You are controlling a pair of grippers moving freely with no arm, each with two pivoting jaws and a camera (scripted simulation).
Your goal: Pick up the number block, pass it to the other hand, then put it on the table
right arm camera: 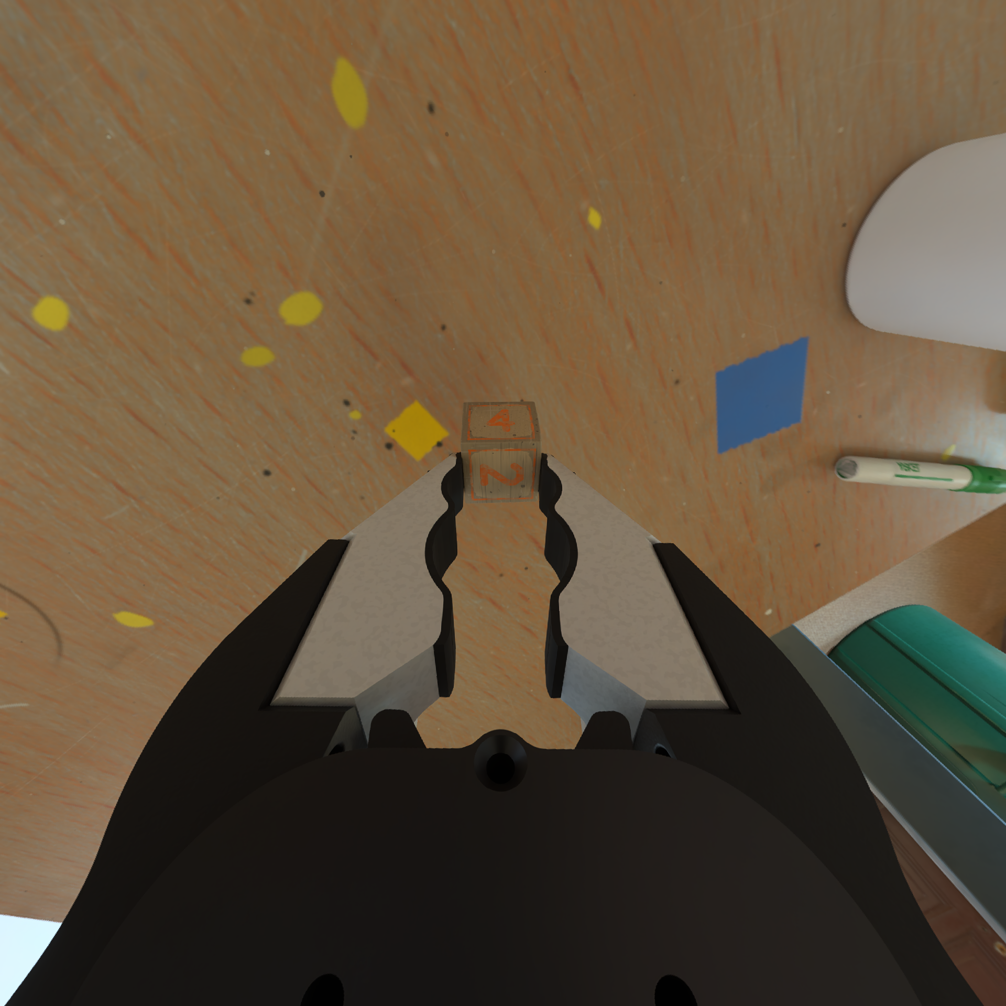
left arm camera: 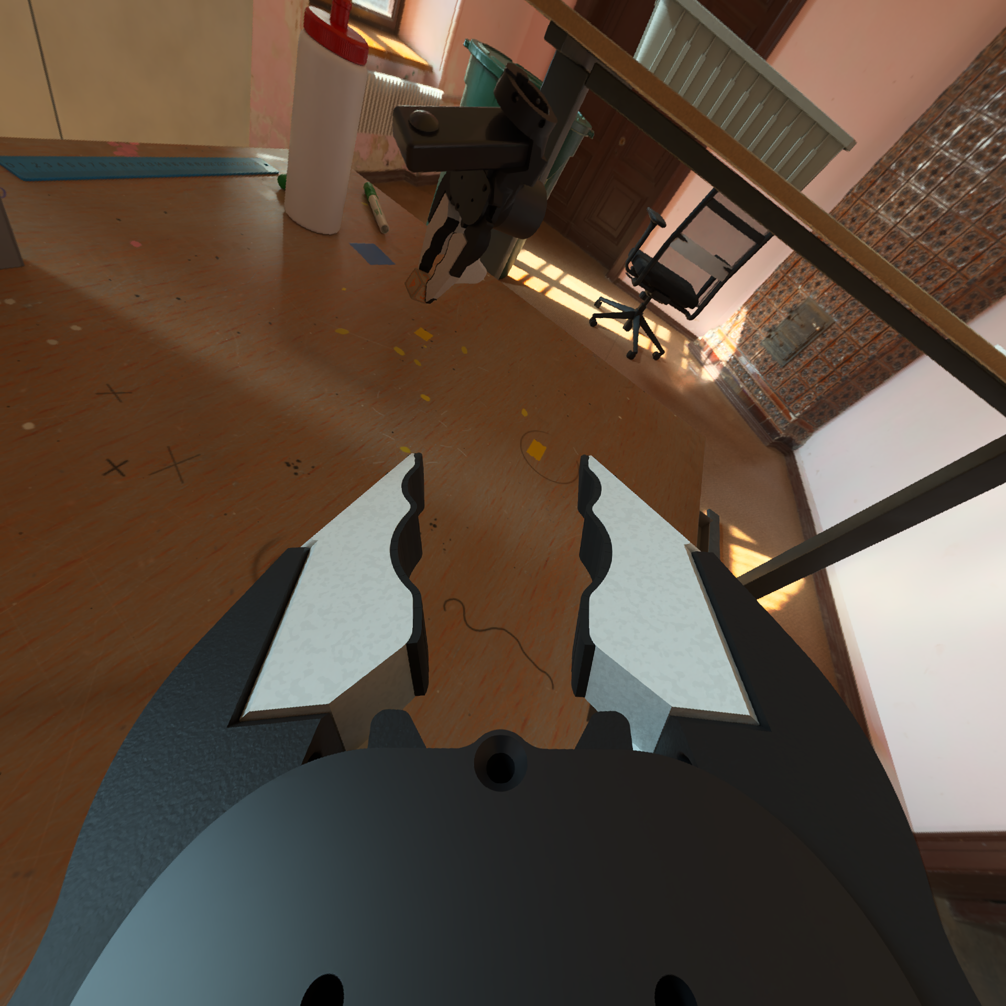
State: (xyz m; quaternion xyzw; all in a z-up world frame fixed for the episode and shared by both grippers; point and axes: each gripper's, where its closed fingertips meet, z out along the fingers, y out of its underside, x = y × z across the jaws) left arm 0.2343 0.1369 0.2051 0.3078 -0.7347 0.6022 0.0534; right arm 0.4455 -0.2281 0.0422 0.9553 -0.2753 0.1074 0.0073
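Note:
The number block [right arm camera: 500,462] is a small wooden cube with orange figures on its faces. In the right wrist view it sits between the tips of my right gripper [right arm camera: 500,457], whose pads press both its sides. I cannot tell whether it touches the wooden table [right arm camera: 218,218]. In the left wrist view the right gripper [left arm camera: 435,272] points down at the far table, with the block [left arm camera: 415,284] at its tips. My left gripper [left arm camera: 500,457] is open and empty, well short of the block, above the table [left arm camera: 163,381].
A white bottle with a red cap [left arm camera: 325,125] and a green marker [left arm camera: 376,207] stand beyond the block; both show in the right wrist view, bottle [right arm camera: 936,245], marker [right arm camera: 920,474]. A blue ruler [left arm camera: 136,166] lies far left. The table edge and a green bin [right arm camera: 925,691] are right.

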